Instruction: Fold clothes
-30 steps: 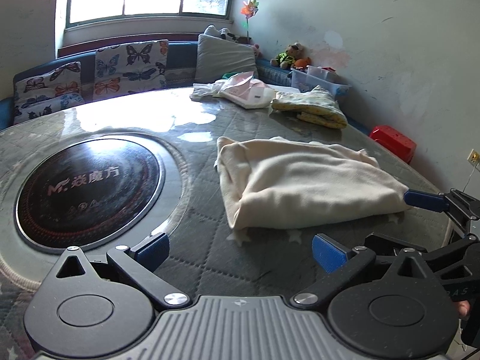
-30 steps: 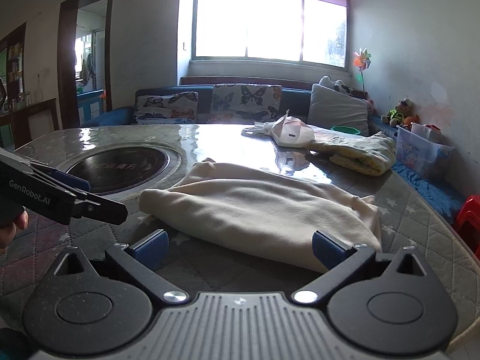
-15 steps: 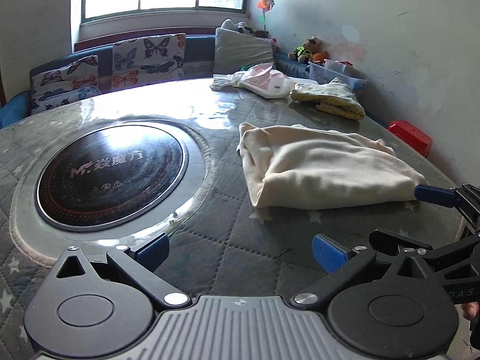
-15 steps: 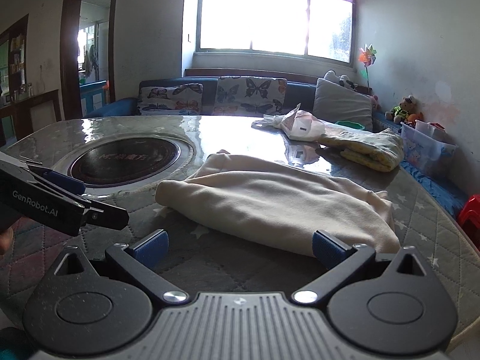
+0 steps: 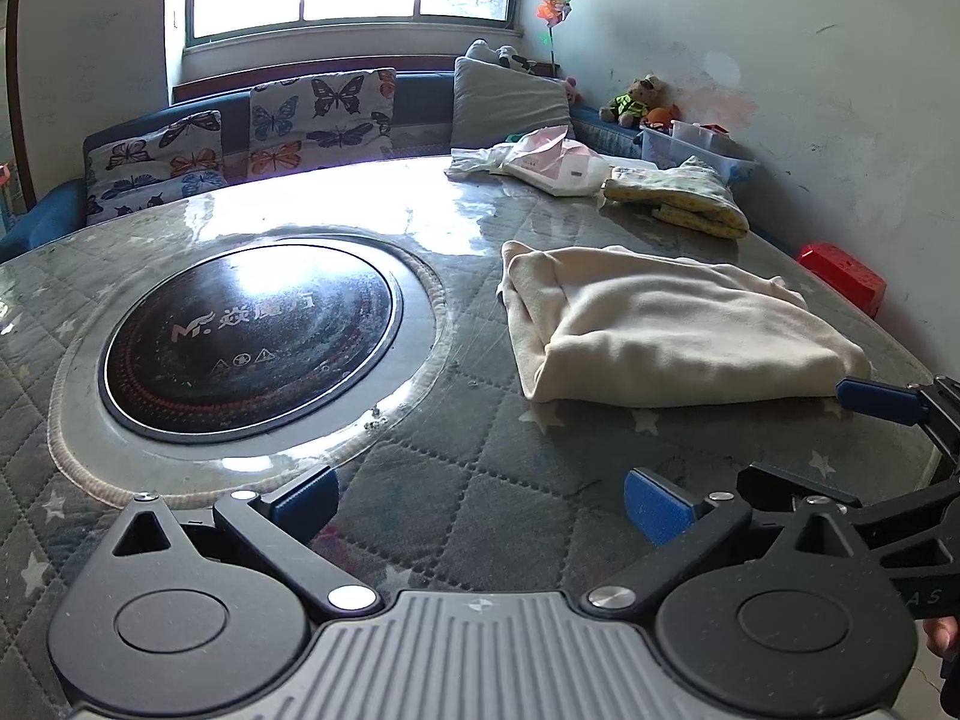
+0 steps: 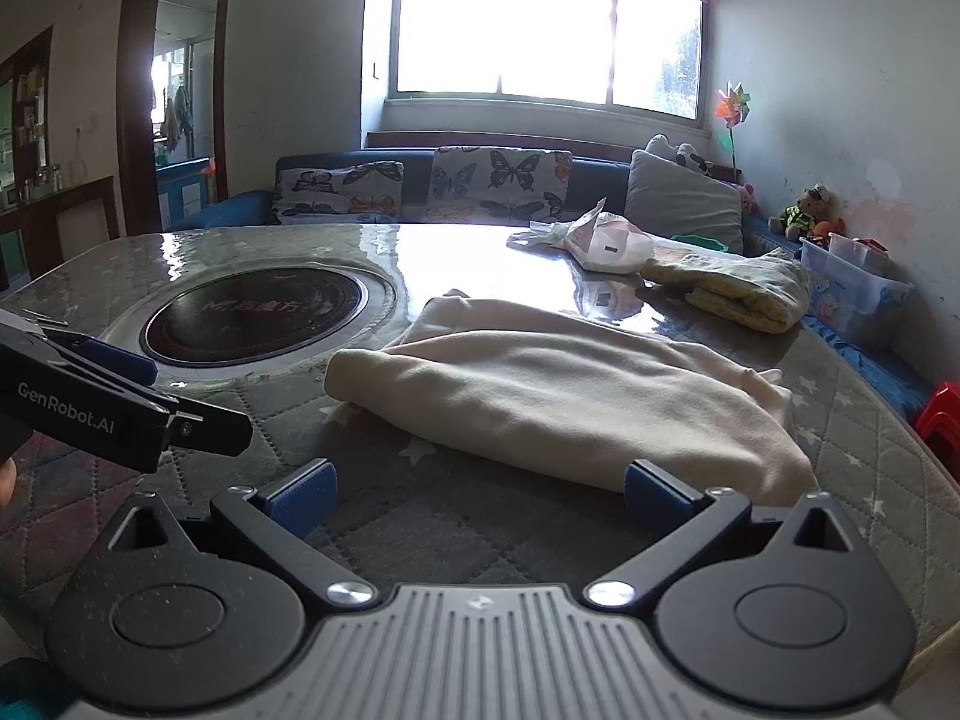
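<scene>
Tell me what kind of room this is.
Most likely a home living and dining room: a round table with a built-in hotpot cooker, a sofa with butterfly cushions under the window, and a teddy bear by the wall.

My left hand-held gripper hangs wide open over the quilted worktop; the folded cream garment lies ahead-right.

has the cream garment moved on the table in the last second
Cannot tell. The garment keeps its shape and its gap to the round hob; its shift in view looks like camera motion.
</scene>
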{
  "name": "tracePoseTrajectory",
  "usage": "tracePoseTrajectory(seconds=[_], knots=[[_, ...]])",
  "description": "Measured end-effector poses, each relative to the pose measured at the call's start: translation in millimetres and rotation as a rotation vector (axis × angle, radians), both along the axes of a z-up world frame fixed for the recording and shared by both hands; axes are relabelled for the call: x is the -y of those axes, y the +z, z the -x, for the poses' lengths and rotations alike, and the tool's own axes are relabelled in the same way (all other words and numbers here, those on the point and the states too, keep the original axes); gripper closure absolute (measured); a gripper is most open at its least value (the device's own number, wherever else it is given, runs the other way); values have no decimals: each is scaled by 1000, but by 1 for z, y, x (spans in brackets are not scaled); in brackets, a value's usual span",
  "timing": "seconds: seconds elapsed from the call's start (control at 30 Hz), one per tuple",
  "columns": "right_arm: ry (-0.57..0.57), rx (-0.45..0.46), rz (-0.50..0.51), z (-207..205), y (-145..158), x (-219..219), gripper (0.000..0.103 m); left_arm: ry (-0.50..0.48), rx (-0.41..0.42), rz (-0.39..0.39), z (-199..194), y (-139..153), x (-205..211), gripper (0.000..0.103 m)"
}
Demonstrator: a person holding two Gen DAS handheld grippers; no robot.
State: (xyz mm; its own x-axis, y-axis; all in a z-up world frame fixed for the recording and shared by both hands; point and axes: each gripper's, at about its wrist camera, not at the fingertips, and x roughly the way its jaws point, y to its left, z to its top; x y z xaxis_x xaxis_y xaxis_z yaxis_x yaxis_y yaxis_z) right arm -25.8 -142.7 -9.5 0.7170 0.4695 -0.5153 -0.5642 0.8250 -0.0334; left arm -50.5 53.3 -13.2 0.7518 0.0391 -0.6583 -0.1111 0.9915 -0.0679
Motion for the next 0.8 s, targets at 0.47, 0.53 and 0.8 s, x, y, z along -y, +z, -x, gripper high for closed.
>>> tracePoseTrajectory(seconds=[0.47,0.53,0.8], knots=[[20,8,1,3,1,-5,0,26,-8,1,1,-2,0,0],[21,8,1,3,1,-5,0,28,-9,0,0,-2,0,0],[32,11,7,4,1,-10,0,25,-9,3,0,-1,0,0]])
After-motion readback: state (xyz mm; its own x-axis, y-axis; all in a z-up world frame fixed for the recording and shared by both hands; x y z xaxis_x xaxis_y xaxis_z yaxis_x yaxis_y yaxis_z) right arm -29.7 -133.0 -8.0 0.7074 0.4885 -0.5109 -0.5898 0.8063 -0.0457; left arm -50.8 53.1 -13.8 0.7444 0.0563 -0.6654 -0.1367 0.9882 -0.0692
